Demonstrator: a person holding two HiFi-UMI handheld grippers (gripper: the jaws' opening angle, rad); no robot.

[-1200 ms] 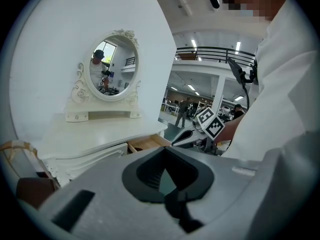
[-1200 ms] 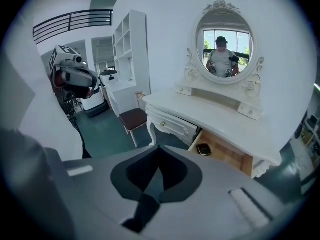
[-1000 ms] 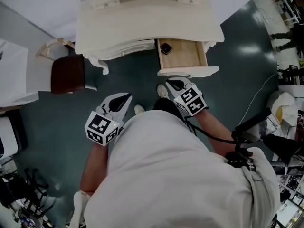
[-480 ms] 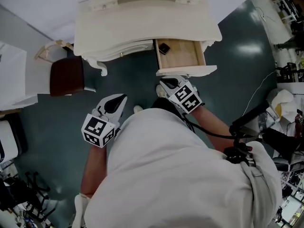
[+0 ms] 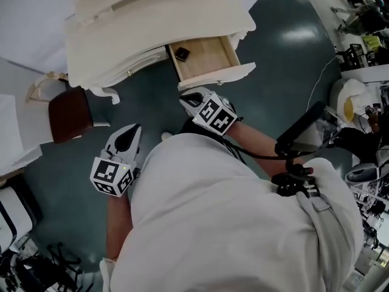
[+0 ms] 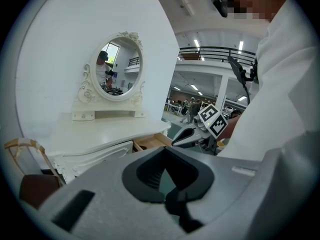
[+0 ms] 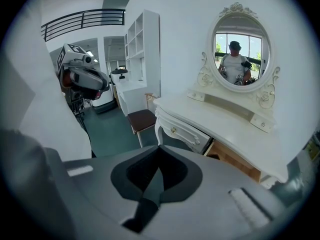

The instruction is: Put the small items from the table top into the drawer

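1. The small item (image 5: 181,54), dark and squarish, lies in the open wooden drawer's (image 5: 209,58) back-left corner.
2. The right gripper (image 5: 185,98), jaws together and empty, hovers just before the drawer's front.
3. The left gripper (image 5: 132,129), likewise closed on nothing, hangs well left of the drawer.

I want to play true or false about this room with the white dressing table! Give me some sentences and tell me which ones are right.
1. The drawer is open. True.
2. The drawer is empty. False: a small dark thing lies in it.
3. The right gripper is holding something. False: its fingers are shut with nothing between them.
4. A stool with a brown seat stands beside the dressing table. True.
5. The mirror is square. False: it is oval.
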